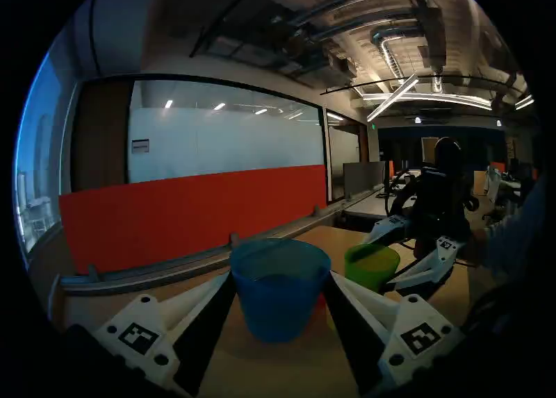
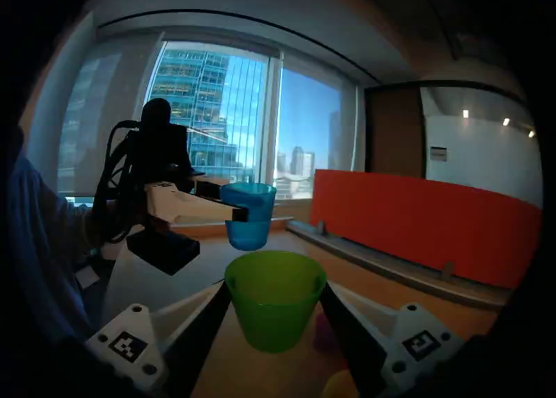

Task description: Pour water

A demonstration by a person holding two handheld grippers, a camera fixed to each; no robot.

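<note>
A blue cup stands upright between the fingers of my left gripper, which is shut on it; it looks part-filled with water. Just right of it and farther off is a green cup, held by the other gripper. In the right gripper view the green cup sits upright in my right gripper, shut on its sides. Beyond it the blue cup hangs above the table in the left gripper, held by a person's hand on the left.
A wooden table lies below both cups. An orange partition with a rail along its foot runs behind the table. Large windows stand at the far side. A blue sleeve is at the left edge.
</note>
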